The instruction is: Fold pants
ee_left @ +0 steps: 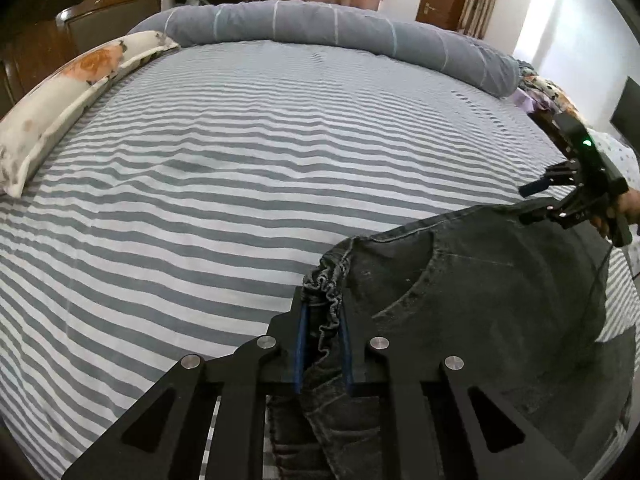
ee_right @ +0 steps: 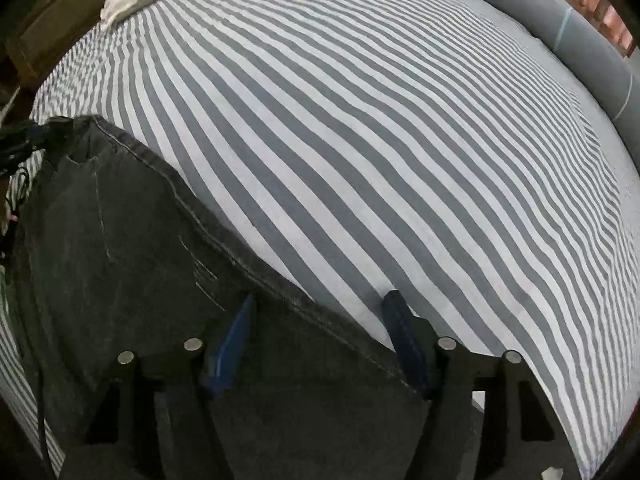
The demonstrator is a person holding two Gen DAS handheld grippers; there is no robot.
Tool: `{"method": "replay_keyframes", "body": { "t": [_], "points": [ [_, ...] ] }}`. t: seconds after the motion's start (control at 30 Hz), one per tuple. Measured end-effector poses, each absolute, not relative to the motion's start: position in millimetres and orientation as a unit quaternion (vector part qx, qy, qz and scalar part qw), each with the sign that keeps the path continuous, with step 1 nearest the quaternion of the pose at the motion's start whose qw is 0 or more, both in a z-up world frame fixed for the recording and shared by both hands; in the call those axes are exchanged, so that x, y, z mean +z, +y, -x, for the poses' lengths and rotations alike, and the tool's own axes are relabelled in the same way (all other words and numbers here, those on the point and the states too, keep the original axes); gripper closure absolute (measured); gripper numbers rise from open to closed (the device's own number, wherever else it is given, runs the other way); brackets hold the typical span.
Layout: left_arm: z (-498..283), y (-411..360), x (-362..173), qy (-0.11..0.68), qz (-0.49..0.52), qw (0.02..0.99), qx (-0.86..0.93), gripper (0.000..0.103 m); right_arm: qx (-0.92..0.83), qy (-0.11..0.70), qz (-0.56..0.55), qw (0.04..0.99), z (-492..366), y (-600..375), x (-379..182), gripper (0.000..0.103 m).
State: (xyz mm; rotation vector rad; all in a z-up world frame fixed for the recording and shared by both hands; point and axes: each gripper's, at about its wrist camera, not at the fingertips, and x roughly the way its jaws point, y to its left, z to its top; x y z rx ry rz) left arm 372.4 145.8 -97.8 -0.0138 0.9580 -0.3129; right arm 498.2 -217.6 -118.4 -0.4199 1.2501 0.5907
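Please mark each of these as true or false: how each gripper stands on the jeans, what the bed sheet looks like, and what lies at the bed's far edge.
1. The left gripper is shut on the gathered waistband of the dark jeans. True.
2. The right gripper is clamped shut. False: its jaws stand apart, with the jeans' edge between them.
3. The bed sheet is plain white. False: it has grey and white stripes.
4. A rolled grey blanket lies along the bed's far edge. True.
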Motion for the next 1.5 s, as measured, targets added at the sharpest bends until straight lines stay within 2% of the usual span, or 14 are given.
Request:
{"method": "replay_keyframes", "body": {
  "t": [0.17, 0.37, 0.4, 0.47, 0.6, 0.63, 0.7, 0.83, 1.03, 1.2, 1.3, 1.37, 1.4, 1.5],
  "points": [
    [-383.5, 151.9, -107.7, 0.481, 0.014, 0.867, -0.132, 0.082, 0.282, 0.567, 0.187, 0.751, -487.3, -221.2, -115.1, 0.088],
    [-387.7, 156.8, -116.3, 0.493, 0.016, 0.863, -0.113, 0.06, 0.276, 0.56, 0.176, 0.761, -470.2, -226.8, -104.6, 0.094],
    [-388.8, 158.4, -117.8, 0.496, 0.018, 0.861, -0.11, 0.046, 0.276, 0.558, 0.175, 0.763, -468.8, -222.8, -103.8, 0.095],
    [-390.8, 162.5, -120.9, 0.498, 0.026, 0.861, -0.103, 0.032, 0.277, 0.556, 0.168, 0.765, -467.3, -225.0, -99.6, 0.096],
    [-391.4, 158.3, -126.0, 0.495, 0.03, 0.861, -0.116, 0.027, 0.274, 0.549, 0.161, 0.773, -466.0, -223.4, -92.3, 0.096],
    [-392.0, 152.1, -126.2, 0.494, 0.019, 0.86, -0.123, 0.027, 0.274, 0.547, 0.16, 0.775, -462.3, -223.6, -92.9, 0.096],
    [-390.7, 141.9, -124.3, 0.489, 0.001, 0.862, -0.135, 0.053, 0.27, 0.545, 0.16, 0.777, -459.2, -221.2, -93.6, 0.096],
    [-391.6, 134.2, -117.5, 0.489, 0.01, 0.86, -0.148, 0.086, 0.261, 0.539, 0.157, 0.786, -454.0, -218.3, -91.8, 0.096],
    [-383.3, 135.6, -95.8, 0.456, 0.017, 0.877, -0.153, 0.088, 0.252, 0.518, 0.141, 0.805, -456.7, -222.8, -75.4, 0.098],
    [-387.8, 142.6, -111.2, 0.467, 0.048, 0.873, -0.13, 0.088, 0.243, 0.536, 0.157, 0.793, -466.8, -217.7, -101.7, 0.093],
    [-387.1, 140.5, -114.0, 0.466, 0.042, 0.875, -0.127, 0.088, 0.252, 0.549, 0.16, 0.781, -472.7, -214.8, -112.2, 0.082],
    [-388.7, 143.2, -114.2, 0.466, 0.046, 0.874, -0.13, 0.088, 0.259, 0.554, 0.164, 0.774, -478.0, -220.5, -108.6, 0.051],
    [-389.1, 144.6, -114.8, 0.467, 0.048, 0.873, -0.132, 0.087, 0.261, 0.562, 0.17, 0.766, -480.9, -224.9, -107.7, 0.046],
    [-386.5, 147.0, -116.3, 0.464, 0.051, 0.874, -0.132, 0.087, 0.257, 0.573, 0.207, 0.75, -483.2, -236.7, -110.8, 0.047]
  ]
}}
